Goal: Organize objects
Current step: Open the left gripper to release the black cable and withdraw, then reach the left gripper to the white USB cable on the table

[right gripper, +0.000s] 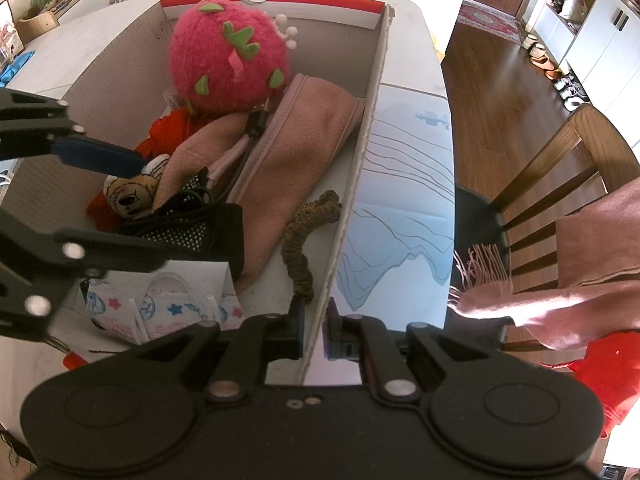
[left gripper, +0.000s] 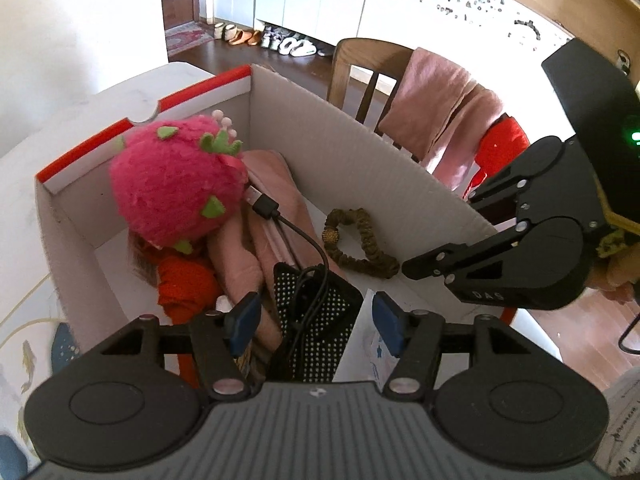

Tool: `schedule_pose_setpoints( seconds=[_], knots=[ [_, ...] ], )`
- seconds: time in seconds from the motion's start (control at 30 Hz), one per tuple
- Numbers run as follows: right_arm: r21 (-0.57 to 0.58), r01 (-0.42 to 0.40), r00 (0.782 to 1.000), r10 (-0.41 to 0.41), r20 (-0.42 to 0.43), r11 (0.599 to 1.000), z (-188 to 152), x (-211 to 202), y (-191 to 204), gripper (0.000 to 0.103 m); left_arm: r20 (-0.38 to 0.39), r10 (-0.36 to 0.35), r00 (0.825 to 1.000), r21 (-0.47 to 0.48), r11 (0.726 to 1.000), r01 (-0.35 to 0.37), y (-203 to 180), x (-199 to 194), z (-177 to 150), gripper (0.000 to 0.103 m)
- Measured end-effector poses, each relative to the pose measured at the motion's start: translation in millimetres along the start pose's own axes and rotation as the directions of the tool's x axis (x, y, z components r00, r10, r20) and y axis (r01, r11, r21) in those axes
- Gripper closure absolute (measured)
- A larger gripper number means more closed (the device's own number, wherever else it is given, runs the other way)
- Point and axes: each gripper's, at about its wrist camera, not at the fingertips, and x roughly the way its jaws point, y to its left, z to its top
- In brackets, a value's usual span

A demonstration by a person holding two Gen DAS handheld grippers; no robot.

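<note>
A white cardboard box on the table holds a pink strawberry plush, a pink cloth, an orange knit piece, an olive scrunchie and a black dotted pouch with a black USB cable on it. My left gripper hangs open over the pouch, its blue pads clear of it on both sides. My right gripper is shut on the box's side wall, one pad inside and one outside. A small toy and printed masks lie near the front.
A wooden chair draped with a pink scarf stands just beyond the box; something red sits on its seat. A blue-lined sheet covers the table beside the box. Shoes line the far floor.
</note>
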Motion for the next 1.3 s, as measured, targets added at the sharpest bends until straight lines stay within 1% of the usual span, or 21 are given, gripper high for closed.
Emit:
schedule_pose_setpoints(
  seconds=[0.1, 0.2, 0.37, 0.43, 0.5, 0.53, 0.6, 0.7, 0.8, 0.9, 1.0, 1.1, 1.23, 1.3],
  knots=[
    [-0.002, 0.000, 1.000, 0.000, 0.000, 1.000, 0, 0, 0, 0.095, 0.028, -0.002, 1.000, -0.015, 1.000, 0.003, 2, -16, -3, 0.042],
    [-0.001, 0.000, 1.000, 0.000, 0.000, 1.000, 0, 0, 0, 0.095, 0.060, 0.014, 0.998, -0.032, 0.999, -0.012, 5, -33, -6, 0.038],
    [-0.005, -0.001, 1.000, 0.001, 0.000, 1.000, 0, 0, 0, 0.095, 0.103, 0.053, 0.993, -0.070, 0.996, -0.046, 14, -58, -13, 0.036],
    [-0.005, -0.003, 1.000, 0.003, -0.001, 1.000, 0, -1, 0, 0.095, 0.117, 0.077, 0.990, -0.090, 0.994, -0.067, 18, -69, -18, 0.031],
    [-0.006, -0.002, 1.000, 0.002, -0.003, 1.000, 0, -1, 0, 0.095, 0.130, 0.097, 0.987, -0.112, 0.990, -0.083, 23, -78, -25, 0.028],
    [-0.006, -0.002, 1.000, 0.002, -0.003, 1.000, 0, -1, 0, 0.095, 0.133, 0.109, 0.985, -0.127, 0.988, -0.092, 26, -83, -29, 0.025],
    [-0.009, -0.002, 1.000, 0.002, -0.003, 1.000, 0, -1, 0, 0.095, 0.135, 0.125, 0.983, -0.157, 0.982, -0.104, 33, -92, -37, 0.022],
    [-0.010, -0.005, 1.000, 0.005, -0.004, 1.000, 0, -2, 0, 0.095, 0.125, 0.164, 0.979, -0.199, 0.970, -0.137, 45, -104, -50, 0.021],
    [-0.013, -0.005, 1.000, 0.005, -0.005, 1.000, 0, -2, 0, 0.095, 0.111, 0.205, 0.972, -0.238, 0.956, -0.174, 57, -116, -66, 0.019],
    [-0.014, -0.005, 1.000, 0.005, -0.006, 1.000, 0, -1, 0, 0.095, 0.094, 0.245, 0.965, -0.295, 0.933, -0.208, 74, -124, -83, 0.014],
    [-0.015, -0.004, 1.000, 0.004, -0.007, 1.000, 1, -1, 0, 0.095, 0.056, 0.299, 0.952, -0.349, 0.900, -0.262, 90, -128, -99, 0.004],
    [-0.017, -0.002, 1.000, 0.002, -0.006, 1.000, 1, -2, 0, 0.095, 0.023, 0.327, 0.945, -0.394, 0.872, -0.292, 104, -129, -116, 0.003],
    [-0.015, -0.003, 1.000, 0.003, -0.005, 1.000, 0, -2, 0, 0.095, -0.041, 0.384, 0.923, -0.461, 0.812, -0.358, 119, -131, -138, 0.002],
    [-0.015, -0.003, 1.000, 0.003, -0.005, 1.000, 0, -2, 1, 0.095, -0.067, 0.403, 0.913, -0.505, 0.775, -0.379, 125, -134, -151, 0.002]
  ],
)
